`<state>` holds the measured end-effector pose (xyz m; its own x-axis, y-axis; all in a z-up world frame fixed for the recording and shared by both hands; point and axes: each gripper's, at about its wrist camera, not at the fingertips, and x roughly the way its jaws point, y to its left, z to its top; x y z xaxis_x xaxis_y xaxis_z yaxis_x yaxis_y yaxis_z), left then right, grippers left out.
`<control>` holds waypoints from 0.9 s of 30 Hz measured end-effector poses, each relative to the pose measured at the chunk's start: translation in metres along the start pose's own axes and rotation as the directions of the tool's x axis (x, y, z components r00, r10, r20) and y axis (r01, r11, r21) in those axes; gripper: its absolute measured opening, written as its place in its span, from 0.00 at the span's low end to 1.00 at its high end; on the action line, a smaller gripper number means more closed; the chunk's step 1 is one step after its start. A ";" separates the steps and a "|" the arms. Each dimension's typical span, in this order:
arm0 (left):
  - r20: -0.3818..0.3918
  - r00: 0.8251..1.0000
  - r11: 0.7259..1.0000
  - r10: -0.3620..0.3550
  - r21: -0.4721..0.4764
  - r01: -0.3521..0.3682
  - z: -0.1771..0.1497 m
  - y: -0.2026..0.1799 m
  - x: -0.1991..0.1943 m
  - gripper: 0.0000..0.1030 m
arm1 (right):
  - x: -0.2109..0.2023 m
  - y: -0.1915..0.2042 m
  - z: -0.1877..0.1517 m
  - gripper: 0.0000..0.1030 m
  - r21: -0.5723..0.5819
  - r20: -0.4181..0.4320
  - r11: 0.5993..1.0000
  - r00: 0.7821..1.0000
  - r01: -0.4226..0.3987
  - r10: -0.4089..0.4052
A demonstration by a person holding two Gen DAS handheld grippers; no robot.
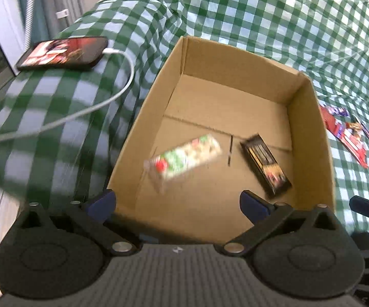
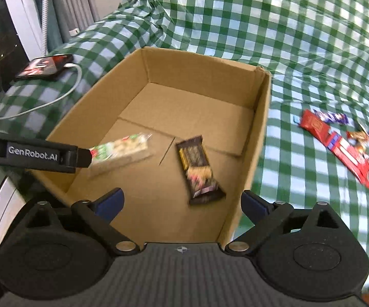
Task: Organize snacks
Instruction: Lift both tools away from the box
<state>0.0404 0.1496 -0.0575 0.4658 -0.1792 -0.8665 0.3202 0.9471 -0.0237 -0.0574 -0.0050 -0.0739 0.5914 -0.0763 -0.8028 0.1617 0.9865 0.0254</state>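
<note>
Snack bars lie in an open brown cardboard box (image 2: 258,128) on a green-and-white checked tablecloth (image 2: 299,51): a blurred clear-wrapped pale bar (image 1: 184,157), possibly nougat, and a dark brown-wrapped bar (image 2: 199,168), apart. Red and purple wrappers (image 2: 338,140) lie outside, right. Left gripper (image 1: 176,204) and right gripper (image 2: 182,203) hover with jaws wide, empty.

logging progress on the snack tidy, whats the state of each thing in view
brown cardboard box: open-topped, two snacks inside
white and green wrapped snack bar: in the box, blurred
dark brown wrapped snack bar: in the box, blurred
red and purple snack wrappers: on the green checked cloth, outside the box
black phone: screen lit, white cable plugged in
left gripper: open, empty
right gripper: open, empty
</note>
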 end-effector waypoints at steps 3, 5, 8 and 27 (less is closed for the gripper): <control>0.024 1.000 1.000 0.001 -0.006 0.000 -0.018 -0.002 -0.024 1.00 | -0.029 0.010 -0.018 0.96 -0.006 0.027 1.000 1.000 0.008 -0.008; 0.048 0.999 1.000 0.003 -0.002 -0.003 -0.027 -0.004 -0.040 1.00 | -0.045 0.014 -0.027 0.96 -0.017 0.056 1.000 0.998 0.013 -0.012; 0.083 0.997 1.000 0.003 0.006 -0.004 -0.038 -0.007 -0.060 1.00 | -0.067 0.014 -0.035 0.97 -0.023 0.103 0.999 0.994 0.031 -0.028; 0.179 0.984 0.997 0.013 0.074 -0.027 -0.071 -0.036 -0.117 1.00 | -0.128 -0.002 -0.068 0.99 0.078 0.225 0.997 0.974 0.017 -0.035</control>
<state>-0.0840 0.1553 0.0089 0.6098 -0.2117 -0.7638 0.3678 0.9292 0.0362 -0.1871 0.0127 -0.0113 0.7480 -0.1410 -0.6485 0.2333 0.9707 0.0581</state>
